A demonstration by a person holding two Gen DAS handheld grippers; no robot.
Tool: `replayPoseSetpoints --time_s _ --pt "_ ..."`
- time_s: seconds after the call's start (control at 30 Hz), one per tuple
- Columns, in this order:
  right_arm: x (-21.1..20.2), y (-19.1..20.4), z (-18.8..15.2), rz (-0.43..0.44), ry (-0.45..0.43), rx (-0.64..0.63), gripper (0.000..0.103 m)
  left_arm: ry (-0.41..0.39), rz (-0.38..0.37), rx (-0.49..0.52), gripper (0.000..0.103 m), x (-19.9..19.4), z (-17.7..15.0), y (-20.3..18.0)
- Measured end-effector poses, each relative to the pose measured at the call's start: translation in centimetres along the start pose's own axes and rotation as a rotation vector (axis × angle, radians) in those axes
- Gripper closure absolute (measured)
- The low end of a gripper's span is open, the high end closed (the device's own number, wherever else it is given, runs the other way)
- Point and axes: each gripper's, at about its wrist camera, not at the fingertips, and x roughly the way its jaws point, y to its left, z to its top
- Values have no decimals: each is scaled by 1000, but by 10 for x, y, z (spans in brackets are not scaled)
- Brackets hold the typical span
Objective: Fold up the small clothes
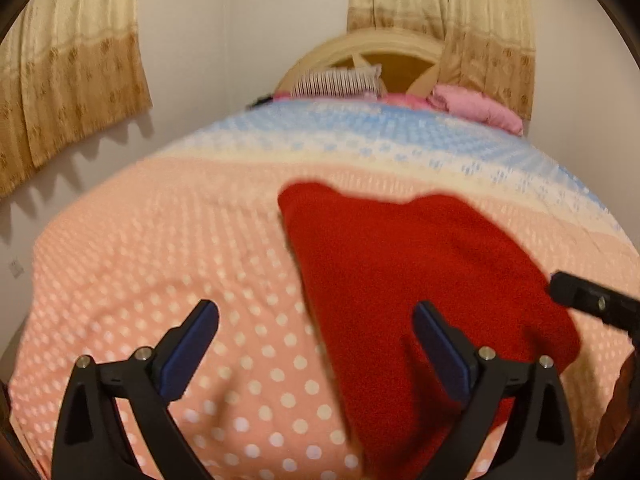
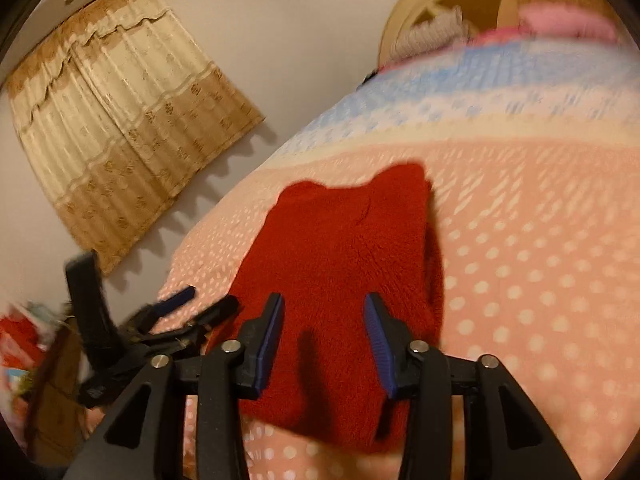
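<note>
A small red fleece garment (image 1: 404, 280) lies flat on the bed, folded into a narrow shape; it also shows in the right wrist view (image 2: 340, 264). My left gripper (image 1: 316, 320) is open and empty, above the garment's left edge near its near end. My right gripper (image 2: 324, 312) is open and empty, hovering over the garment's near end. The right gripper's tip shows in the left wrist view (image 1: 592, 300) at the garment's right edge. The left gripper shows in the right wrist view (image 2: 192, 304) at the left.
The bed has a pink, white-dotted blanket (image 1: 160, 264) with a blue band at the far end. Pillows (image 1: 476, 108) and a headboard (image 1: 384, 60) lie beyond. Curtains (image 1: 72, 92) hang on the wall to the left. Clutter (image 2: 24, 340) sits beside the bed.
</note>
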Motion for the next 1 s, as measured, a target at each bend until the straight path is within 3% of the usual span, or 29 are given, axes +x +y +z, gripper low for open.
replayPoseSetpoints --time_s 0.3,0.63,1.0 --pt "-54 43 -3 -188 -142 -142 46 -108 -38 -4 3 -42 17 1" --pt "-89 49 -1 -195 -226 -119 40 -156 -49 20 0 -53 21 -8" --pt "-99 48 -5 -204 -240 -102 40 -153 -45 24 0 -53 19 -13"
